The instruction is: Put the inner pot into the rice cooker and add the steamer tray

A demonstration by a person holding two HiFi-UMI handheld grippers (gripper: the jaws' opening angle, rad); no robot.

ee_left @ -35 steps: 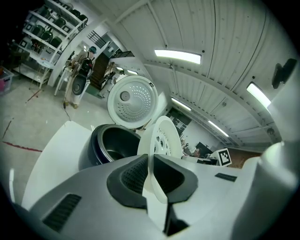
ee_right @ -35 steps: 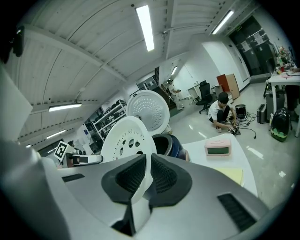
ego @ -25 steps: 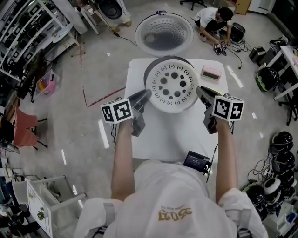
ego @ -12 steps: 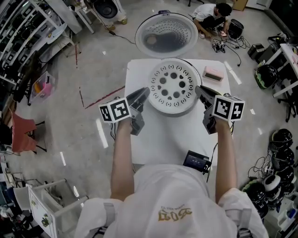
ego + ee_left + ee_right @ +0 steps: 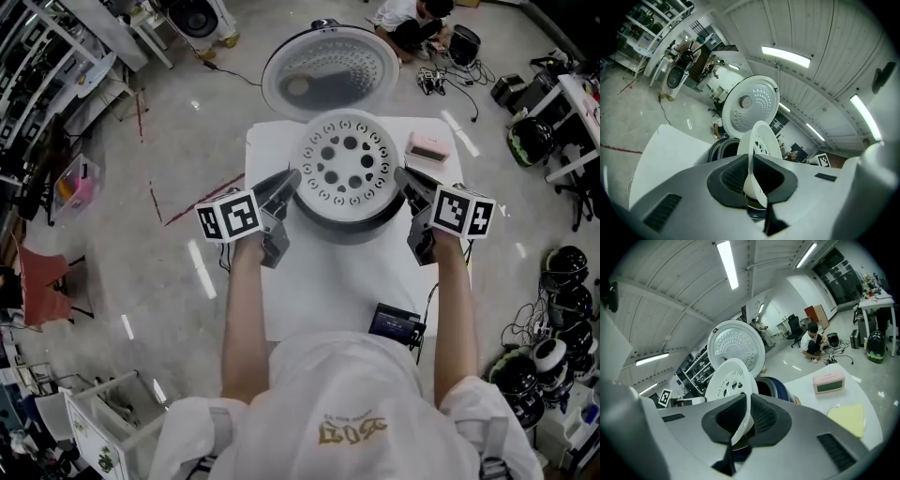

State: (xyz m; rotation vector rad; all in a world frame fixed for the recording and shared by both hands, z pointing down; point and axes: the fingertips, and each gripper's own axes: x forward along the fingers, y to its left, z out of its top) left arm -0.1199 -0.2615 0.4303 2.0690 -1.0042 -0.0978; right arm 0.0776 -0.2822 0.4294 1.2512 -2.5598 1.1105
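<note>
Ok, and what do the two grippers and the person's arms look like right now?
They match. The left gripper and right gripper have grey bodies that taper to dark ribbed pads. Each carries a white cube with black square markers at the back. The person wears a white short-sleeved shirt with gold print, and the forearms are uncovered.

White short-sleeve T-shirt (image 5: 337, 375) w/ gold print (image 5: 352, 433) on chest; grey straps (image 5: 218, 433) over both shoulders. Left gripper (image 5: 292, 178) & right gripper (image 5: 403, 176): grey shells, black ribbed pads (image 5: 733, 176), each w/ white cube (image 5: 231, 217) of black sq. markers.
</note>
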